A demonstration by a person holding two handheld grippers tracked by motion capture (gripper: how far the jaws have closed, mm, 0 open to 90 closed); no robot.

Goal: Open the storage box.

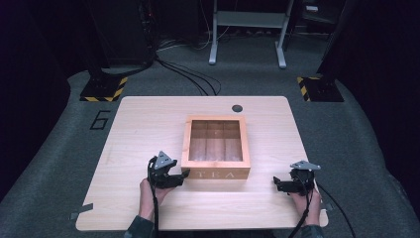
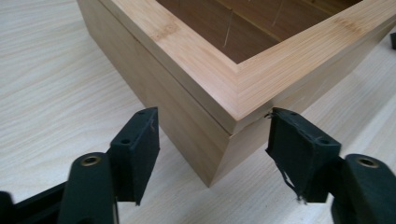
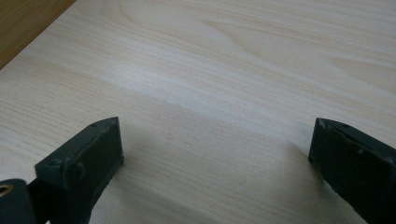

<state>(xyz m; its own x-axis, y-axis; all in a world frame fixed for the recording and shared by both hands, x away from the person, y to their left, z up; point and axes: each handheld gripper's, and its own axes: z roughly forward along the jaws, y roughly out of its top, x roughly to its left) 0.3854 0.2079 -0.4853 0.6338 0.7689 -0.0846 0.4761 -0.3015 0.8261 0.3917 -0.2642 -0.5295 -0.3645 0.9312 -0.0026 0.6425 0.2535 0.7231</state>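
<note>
Left gripper [image 2: 212, 140] gapes astride the tea box [image 2: 243, 88] corner; right gripper [image 3: 215, 149] gapes, empty.

Grey carpet [image 1: 247, 74] spreads around the pale wooden worktop [image 1: 143, 134], lit bright at centre while the edges fall into darkness. Two yellow-and-black striped stand bases [image 1: 103, 89] flank the far corners (a "6" [image 1: 100, 119] marks the floor at left). Black cables [image 1: 193, 77] snake toward a white metal frame [image 1: 247, 29] behind.
</note>
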